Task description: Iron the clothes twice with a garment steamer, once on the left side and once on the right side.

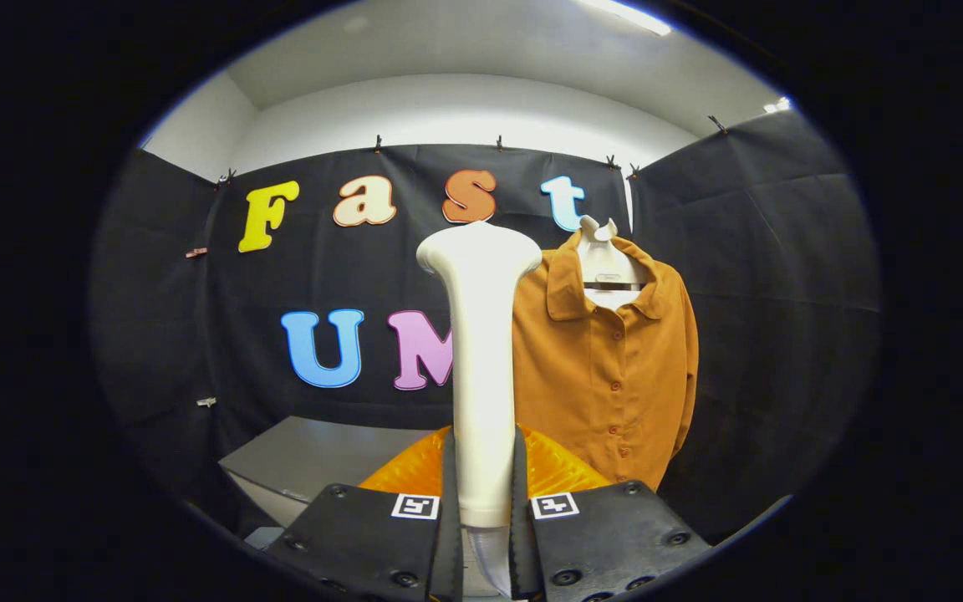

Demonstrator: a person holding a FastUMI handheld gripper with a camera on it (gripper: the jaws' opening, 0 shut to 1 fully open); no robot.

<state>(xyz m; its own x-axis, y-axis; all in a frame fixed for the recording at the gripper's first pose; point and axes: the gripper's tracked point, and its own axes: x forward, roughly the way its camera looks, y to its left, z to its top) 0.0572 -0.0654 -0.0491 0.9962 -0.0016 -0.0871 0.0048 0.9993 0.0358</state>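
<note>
A white garment steamer point(481, 351) stands upright between my two fingers, and my gripper point(483, 468) is shut on its handle. Its wide head point(479, 249) rises well above the fingers. Beyond it and to the right hangs an orange button-up shirt point(607, 368) on a white hanger form point(607, 263), its front facing me. The steamer covers the shirt's left edge and sleeve. I cannot tell how far the steamer head is from the cloth.
A grey table point(314, 456) lies low to the left behind the fingers. Black booth cloth point(774, 284) closes the back and right side. A ribbed orange part point(415, 472) shows just behind the fingers, around the steamer's base.
</note>
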